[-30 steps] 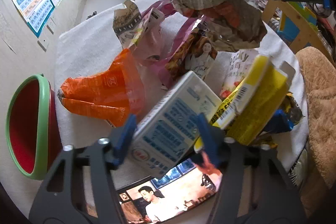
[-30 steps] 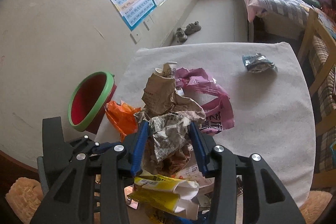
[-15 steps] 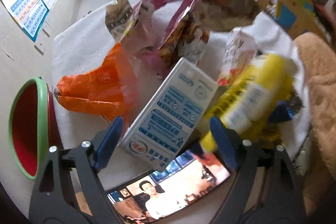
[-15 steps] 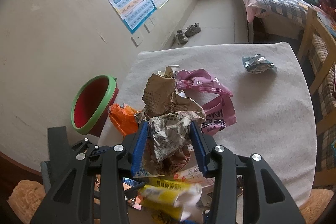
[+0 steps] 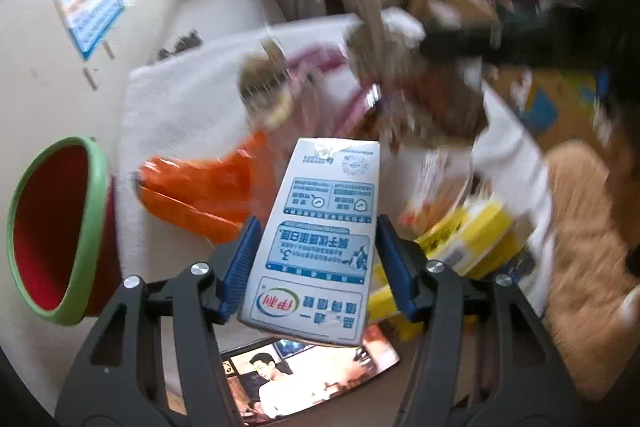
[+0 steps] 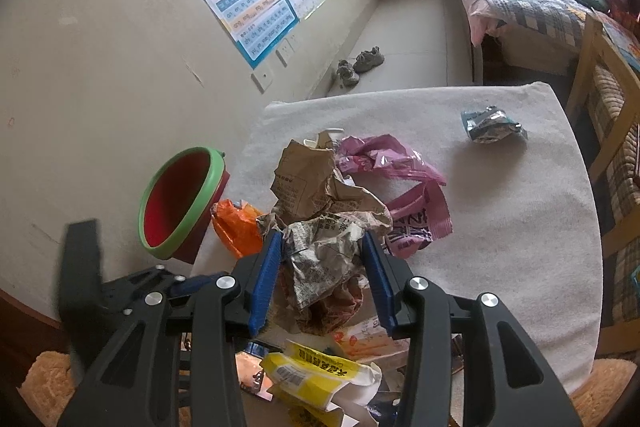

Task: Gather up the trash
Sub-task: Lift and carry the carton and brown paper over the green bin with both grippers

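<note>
A red bin with a green rim (image 5: 94,187) is seen at the far left of the left wrist view, tipped so its mouth faces the camera, its lower left edge cut off by the lens border. Just right of it an orange wrapper (image 5: 200,187) lies on the white cloth-covered table (image 5: 180,107). The left gripper (image 5: 316,267) is clamped on a white and blue milk carton (image 5: 324,235), both blue pads pressed against its sides, the carton raised above a glossy printed photo (image 5: 308,375) that is partly hidden by it. A yellow package (image 5: 468,239) is glimpsed to the right; everything beyond and above it is smeared by motion blur, and only a brownish paper mass can be guessed at. In the right wrist view the same bin (image 6: 180,203) stands beside the table's left edge, with the orange wrapper (image 6: 236,227) next to it. The right gripper (image 6: 322,275) is closed on a wad of crumpled newspaper (image 6: 320,227). A pink plastic bag (image 6: 400,187) lies behind it, and a small silver wrapper (image 6: 490,125) sits well apart at the far right. The yellow package (image 6: 316,375) below is partly covered by the gripper frame.
</note>
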`<move>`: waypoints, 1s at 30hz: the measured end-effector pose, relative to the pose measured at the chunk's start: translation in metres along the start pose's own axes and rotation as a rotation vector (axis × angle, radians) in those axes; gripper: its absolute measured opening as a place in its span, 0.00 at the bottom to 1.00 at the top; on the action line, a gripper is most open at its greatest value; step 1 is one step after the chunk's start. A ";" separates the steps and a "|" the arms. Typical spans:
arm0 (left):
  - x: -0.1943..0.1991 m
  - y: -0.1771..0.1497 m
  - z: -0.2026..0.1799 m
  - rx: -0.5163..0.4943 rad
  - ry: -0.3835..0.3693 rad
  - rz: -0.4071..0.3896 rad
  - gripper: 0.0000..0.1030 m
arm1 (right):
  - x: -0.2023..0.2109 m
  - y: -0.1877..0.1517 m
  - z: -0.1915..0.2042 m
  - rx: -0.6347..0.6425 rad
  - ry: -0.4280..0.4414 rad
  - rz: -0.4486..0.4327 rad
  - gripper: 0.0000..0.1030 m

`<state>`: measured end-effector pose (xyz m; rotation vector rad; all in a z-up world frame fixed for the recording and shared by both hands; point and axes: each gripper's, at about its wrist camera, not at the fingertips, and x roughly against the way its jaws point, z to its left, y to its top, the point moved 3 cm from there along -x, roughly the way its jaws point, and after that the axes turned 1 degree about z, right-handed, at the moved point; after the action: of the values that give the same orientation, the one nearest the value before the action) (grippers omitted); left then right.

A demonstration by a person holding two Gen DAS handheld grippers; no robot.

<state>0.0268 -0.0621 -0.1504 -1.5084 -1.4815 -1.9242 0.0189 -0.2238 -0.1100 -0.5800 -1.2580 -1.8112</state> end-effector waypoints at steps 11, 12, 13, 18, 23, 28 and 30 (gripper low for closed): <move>0.060 -0.005 0.094 0.388 0.177 -0.213 0.54 | 0.005 0.010 0.026 0.054 -0.002 -0.037 0.40; 0.061 -0.006 0.105 0.419 0.188 -0.214 0.54 | 0.002 0.011 0.031 0.064 0.005 -0.029 0.40; 0.063 -0.011 0.119 0.473 0.200 -0.215 0.54 | -0.003 0.012 0.040 0.082 0.015 -0.018 0.40; 0.067 -0.025 0.170 0.602 0.265 -0.176 0.54 | -0.029 0.020 0.085 0.174 0.066 0.017 0.40; 0.070 -0.033 0.208 0.669 0.303 -0.175 0.54 | -0.077 0.035 0.138 0.224 0.143 0.069 0.40; 0.062 -0.040 0.247 0.732 0.325 -0.149 0.54 | -0.132 0.050 0.185 0.241 0.205 0.124 0.40; 0.056 -0.043 0.257 0.749 0.334 -0.130 0.54 | -0.152 0.056 0.200 0.252 0.214 0.136 0.41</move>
<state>0.1147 0.1897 -0.1447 -0.7379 -1.8617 -1.3318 0.1313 0.0081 -0.1168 -0.3140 -1.2438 -1.5295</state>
